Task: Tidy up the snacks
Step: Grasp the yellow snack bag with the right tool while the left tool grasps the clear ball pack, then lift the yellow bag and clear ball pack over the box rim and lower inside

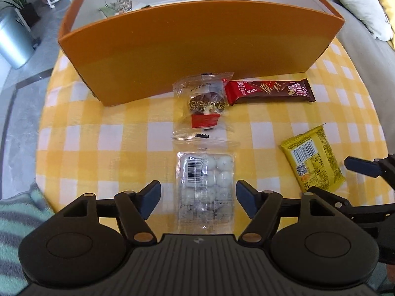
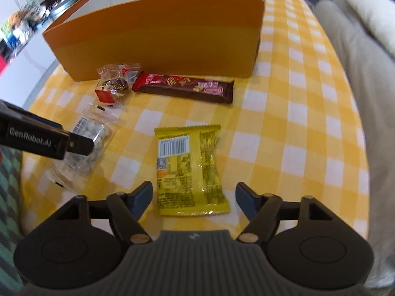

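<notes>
Yellow-checked tablecloth (image 1: 103, 133), one orange box (image 1: 197, 49) at the far edge. Four snacks in front of it: one clear tray of white balls (image 1: 206, 182), one clear-wrapped chocolate piece (image 1: 205, 103), one brown-and-red bar (image 1: 269, 90), one yellow packet (image 2: 190, 167). Left gripper (image 1: 198, 201) spread wide astride the tray, not touching. Right gripper (image 2: 193, 198) likewise parted either side of the yellow packet.
</notes>
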A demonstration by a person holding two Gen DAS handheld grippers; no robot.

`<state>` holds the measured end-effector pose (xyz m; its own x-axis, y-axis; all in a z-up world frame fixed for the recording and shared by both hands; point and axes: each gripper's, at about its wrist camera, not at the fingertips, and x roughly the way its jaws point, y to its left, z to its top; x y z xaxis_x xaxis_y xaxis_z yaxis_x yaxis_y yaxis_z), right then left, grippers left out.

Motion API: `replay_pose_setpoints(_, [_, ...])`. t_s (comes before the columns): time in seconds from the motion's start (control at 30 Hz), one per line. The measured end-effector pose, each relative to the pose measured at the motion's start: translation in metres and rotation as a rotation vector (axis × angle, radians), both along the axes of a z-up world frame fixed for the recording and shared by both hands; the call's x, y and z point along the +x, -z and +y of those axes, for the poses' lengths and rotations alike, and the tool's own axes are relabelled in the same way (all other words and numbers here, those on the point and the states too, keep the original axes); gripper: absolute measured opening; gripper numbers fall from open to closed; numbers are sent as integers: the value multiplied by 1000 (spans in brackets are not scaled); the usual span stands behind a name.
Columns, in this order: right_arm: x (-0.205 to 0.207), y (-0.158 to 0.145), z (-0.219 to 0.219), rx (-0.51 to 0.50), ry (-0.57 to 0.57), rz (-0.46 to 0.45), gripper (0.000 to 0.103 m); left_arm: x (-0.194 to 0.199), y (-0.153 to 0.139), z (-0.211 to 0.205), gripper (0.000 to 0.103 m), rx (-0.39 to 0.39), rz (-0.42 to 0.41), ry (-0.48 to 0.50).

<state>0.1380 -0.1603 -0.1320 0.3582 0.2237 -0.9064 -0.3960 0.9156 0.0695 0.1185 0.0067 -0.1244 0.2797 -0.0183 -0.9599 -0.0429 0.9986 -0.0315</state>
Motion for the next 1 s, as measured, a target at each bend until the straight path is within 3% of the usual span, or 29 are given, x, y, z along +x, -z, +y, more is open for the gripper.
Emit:
replay_pose_setpoints(0.17, [2,-1,5,16,0,-56,75,-9,8,-8,82,24,-28,19])
replay_pose_setpoints(0.3, [3,5,15,-28,-29,-98,74,-12,12,-10,80,45,-51,36])
replay_pose_setpoints(0.57, [5,13,18,-16,-24,-62,61,-13,15,-11,68,43,-68,36])
replay_pose_setpoints(0.77, [3,11,18,-30,-29,-70,52,-11,15,-11,65,50,-67,55])
replay_pose_setpoints(1.0, [2,10,19,-38,-42,-66,50,-13,12,-12,62,54,-72,80])
